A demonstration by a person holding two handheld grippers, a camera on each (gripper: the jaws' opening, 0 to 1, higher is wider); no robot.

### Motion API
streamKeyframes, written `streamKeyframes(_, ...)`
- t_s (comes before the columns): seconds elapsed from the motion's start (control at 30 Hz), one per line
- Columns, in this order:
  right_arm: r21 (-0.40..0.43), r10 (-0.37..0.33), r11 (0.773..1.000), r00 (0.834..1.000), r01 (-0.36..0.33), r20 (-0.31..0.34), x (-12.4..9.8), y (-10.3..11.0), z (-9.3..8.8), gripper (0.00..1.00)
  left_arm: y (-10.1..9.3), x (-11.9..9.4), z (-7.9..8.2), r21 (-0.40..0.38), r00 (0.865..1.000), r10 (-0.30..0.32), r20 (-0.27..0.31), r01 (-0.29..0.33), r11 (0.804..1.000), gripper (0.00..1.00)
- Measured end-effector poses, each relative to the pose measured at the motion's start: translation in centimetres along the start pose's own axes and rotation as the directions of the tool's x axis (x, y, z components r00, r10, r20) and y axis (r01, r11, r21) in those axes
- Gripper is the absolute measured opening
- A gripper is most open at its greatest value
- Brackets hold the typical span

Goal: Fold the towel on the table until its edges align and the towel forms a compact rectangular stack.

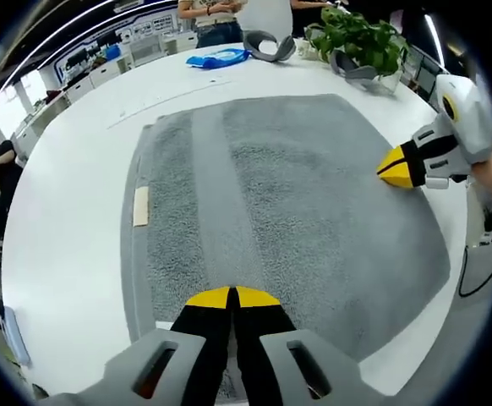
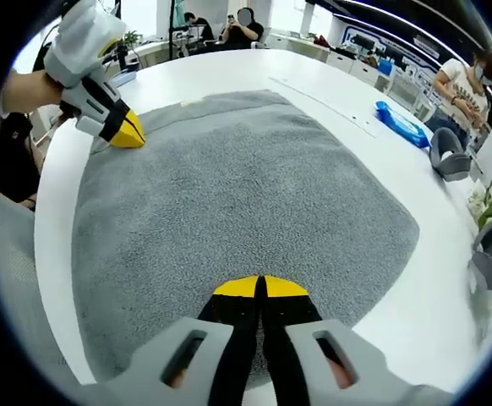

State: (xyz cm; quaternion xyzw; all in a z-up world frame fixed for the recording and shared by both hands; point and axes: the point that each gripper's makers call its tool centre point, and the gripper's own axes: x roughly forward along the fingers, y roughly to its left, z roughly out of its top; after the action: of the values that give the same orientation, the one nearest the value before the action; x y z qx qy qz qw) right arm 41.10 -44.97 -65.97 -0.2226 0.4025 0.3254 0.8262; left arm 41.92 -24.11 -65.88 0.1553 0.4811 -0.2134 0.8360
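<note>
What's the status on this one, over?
Left gripper and right gripper shut at the grey towel's near edge. Towel flat on white table, unfolded. Nothing in the way.

A grey towel (image 1: 297, 211) with a paler stripe is seen on a white bench (image 1: 68, 254); yellow tips mark the left gripper (image 1: 232, 298).

We see the grey towel (image 1: 288, 211) spread flat on the white table (image 1: 68, 254). Our left gripper (image 1: 231, 298) is at 6 o'clock, its jaws closed together on the near edge of the towel. The right gripper (image 1: 396, 168) touches the towel at 3 o'clock. A plant (image 1: 360, 38) stands at 1 o'clock.
</note>
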Motion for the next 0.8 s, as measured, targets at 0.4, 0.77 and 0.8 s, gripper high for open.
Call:
streamKeyframes(0.4,0.009,-0.006,1.000,1.000,0.006,0.026,-0.8,1.2,-0.9,0.00,0.4,0.7,1.2,0.024,1.000,0.001,-0.008,-0.001,1.000,0.01)
streamKeyframes(0.77,0.003,0.002,1.000,1.000,-0.003,0.018,-1.0,1.9,-1.1,0.00,0.8,1.3,2.4,0.085,1.000,0.008,-0.007,-0.008,0.996,0.01)
streamKeyframes(0.8,0.012,0.008,1.000,1.000,-0.008,0.014,-1.1,2.1,-1.1,0.00,0.9,1.4,2.6,0.092,1.000,0.010,-0.007,-0.009,0.996,0.01)
